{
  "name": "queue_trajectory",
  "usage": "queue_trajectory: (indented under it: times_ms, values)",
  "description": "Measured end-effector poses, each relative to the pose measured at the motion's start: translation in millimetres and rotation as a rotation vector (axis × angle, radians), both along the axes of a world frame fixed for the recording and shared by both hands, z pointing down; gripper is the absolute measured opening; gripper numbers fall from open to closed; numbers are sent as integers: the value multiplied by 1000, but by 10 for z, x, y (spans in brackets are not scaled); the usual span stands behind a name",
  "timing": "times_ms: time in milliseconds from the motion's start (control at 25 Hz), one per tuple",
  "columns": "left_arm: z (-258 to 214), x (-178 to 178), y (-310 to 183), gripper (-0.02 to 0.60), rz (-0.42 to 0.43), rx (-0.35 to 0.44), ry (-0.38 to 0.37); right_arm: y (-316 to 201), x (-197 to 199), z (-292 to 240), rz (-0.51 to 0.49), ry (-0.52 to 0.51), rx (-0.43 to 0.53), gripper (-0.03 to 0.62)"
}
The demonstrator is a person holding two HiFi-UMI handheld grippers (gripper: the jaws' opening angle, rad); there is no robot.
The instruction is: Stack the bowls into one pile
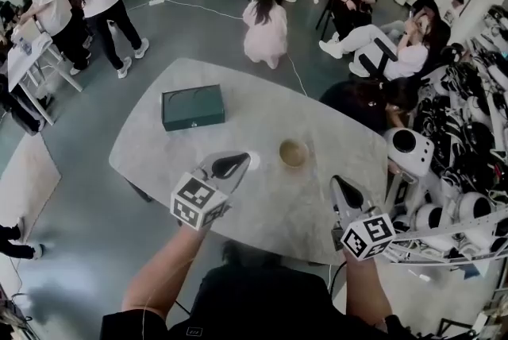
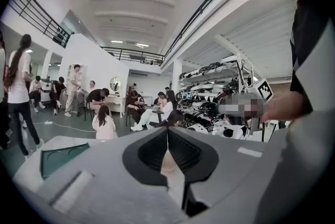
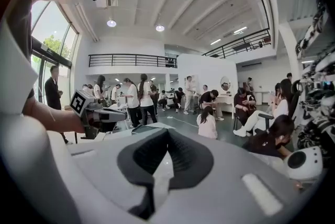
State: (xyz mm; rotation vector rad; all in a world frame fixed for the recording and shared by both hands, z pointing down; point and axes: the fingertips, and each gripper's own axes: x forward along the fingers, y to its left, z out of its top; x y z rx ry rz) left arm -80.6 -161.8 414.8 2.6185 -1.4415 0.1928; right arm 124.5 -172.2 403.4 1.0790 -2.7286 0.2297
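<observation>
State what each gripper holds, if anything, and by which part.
Nothing is held: the left gripper and right gripper both have their jaws together, empty. The bowl stands untouched on the table.

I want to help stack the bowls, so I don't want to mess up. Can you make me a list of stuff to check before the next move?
1. Is the left gripper empty? Ok: it is shut with nothing held.
2. Is the right gripper empty? Ok: it is also shut on nothing.
3. Is the bowl upright on the table? Ok.
4. Are all the bowls in one pile? Cannot tell: only one bowl spot shows, and any bowls nested inside can't be made out.
5. Is the green box out of the way? Ok: it sits well apart from the bowl.
</observation>
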Motion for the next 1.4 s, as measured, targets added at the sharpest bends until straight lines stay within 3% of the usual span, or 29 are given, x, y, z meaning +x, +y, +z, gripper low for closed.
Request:
queue_trajectory:
  times_ms: [320, 600, 1080, 1400]
  values:
    - [-318, 254, -78, 11, -100, 29, -1, -45, 408, -251, -19, -39, 73, 3]
    - [-386, 450, -155, 11, -113, 43, -12, -190, 690, -261, -2, -39, 83, 2]
    - [-101, 386, -137, 11, -148, -5, -54, -263, 824, -129, 12, -67, 51, 2]
    - [-216, 366, -221, 11, -143, 17, -54, -282, 791, -152, 17, -57, 46, 2]
